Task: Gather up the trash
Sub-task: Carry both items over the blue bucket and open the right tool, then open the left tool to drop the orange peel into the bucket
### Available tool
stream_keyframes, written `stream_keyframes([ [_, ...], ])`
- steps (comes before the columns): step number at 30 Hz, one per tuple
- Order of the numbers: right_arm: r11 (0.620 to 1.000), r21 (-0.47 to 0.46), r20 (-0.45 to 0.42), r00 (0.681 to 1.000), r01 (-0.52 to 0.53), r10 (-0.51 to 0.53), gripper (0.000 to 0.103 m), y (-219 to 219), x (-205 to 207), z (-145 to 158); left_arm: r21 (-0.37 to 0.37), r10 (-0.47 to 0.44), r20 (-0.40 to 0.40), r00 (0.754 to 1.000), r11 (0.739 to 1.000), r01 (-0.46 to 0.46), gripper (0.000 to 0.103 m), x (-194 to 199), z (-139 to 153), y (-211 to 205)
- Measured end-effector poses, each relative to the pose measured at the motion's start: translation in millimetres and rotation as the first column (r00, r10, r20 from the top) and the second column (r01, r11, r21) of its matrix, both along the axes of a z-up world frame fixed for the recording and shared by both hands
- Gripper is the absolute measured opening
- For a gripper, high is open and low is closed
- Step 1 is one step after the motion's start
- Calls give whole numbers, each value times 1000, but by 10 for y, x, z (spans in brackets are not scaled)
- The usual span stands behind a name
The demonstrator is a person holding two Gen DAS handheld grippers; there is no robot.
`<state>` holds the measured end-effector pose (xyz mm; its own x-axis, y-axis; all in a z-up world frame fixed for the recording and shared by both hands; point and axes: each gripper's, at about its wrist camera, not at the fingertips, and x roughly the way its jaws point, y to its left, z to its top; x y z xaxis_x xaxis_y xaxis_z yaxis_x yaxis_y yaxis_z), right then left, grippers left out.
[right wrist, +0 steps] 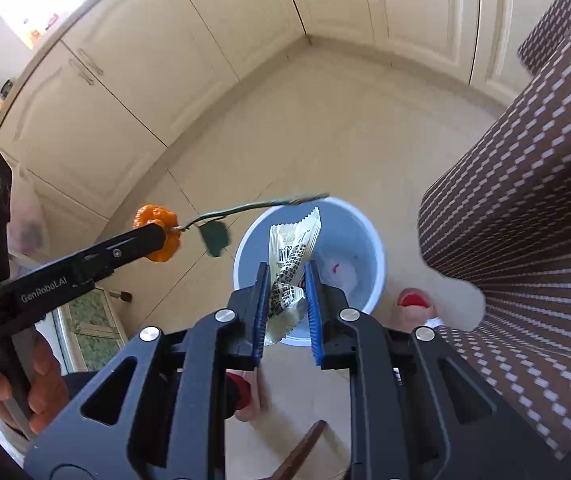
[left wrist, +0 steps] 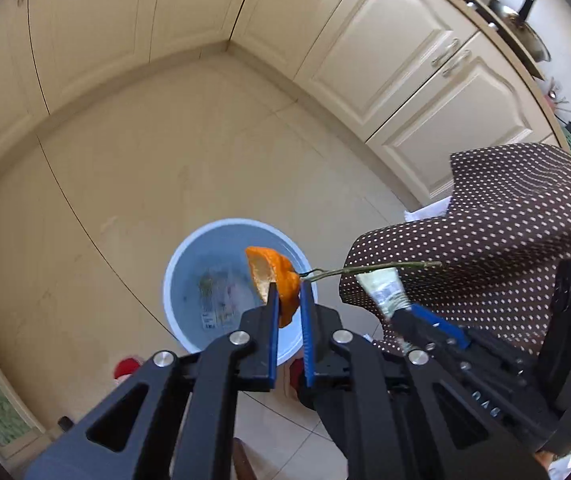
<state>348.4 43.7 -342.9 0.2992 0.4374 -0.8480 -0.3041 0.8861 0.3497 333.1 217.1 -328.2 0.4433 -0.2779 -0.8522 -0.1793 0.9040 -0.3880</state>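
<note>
My left gripper (left wrist: 289,286) is shut on an orange peel (left wrist: 283,280) with a thin green stem (left wrist: 369,270), held above a pale blue bin (left wrist: 189,264) on the floor. The bin holds a wrapper. My right gripper (right wrist: 285,270) is shut on a crumpled white printed wrapper (right wrist: 291,256), held over the bin's (right wrist: 365,240) opening. In the right wrist view the left gripper (right wrist: 157,234) holds the peel (right wrist: 157,216) left of the bin, with the stem and a leaf (right wrist: 215,238) trailing right. In the left wrist view the right gripper (left wrist: 399,314) and its wrapper (left wrist: 381,288) sit to the right.
Cream kitchen cabinets (left wrist: 397,64) line the walls around a beige tiled floor (left wrist: 145,168). A table with a brown dotted cloth (left wrist: 505,220) stands to the right, close to the bin. Red slippers (right wrist: 415,300) are on the floor near the bin.
</note>
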Motion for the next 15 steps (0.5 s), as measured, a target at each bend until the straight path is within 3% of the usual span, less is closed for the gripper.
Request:
stream_keyframes([
  [2,1000,-5,-18,1000,3,-3,18,41,66,-118,-30,-2,-14,1000,1000,1,11,81,-140,12],
  [5,1000,-4,-43,999,9,-9,18,46,80,-237,-57,6,-43,999,998,-8,30,134,-299,66],
  [8,1000,-2,-61,998,16,-16,18,69,86,-327,-32,11,-51,999,999,-12,40,141,-345,62],
  [15,1000,-1,-68,998,14,-14,18,123,117,-454,0,5,-64,998,1000,-5,42,94,-407,92],
])
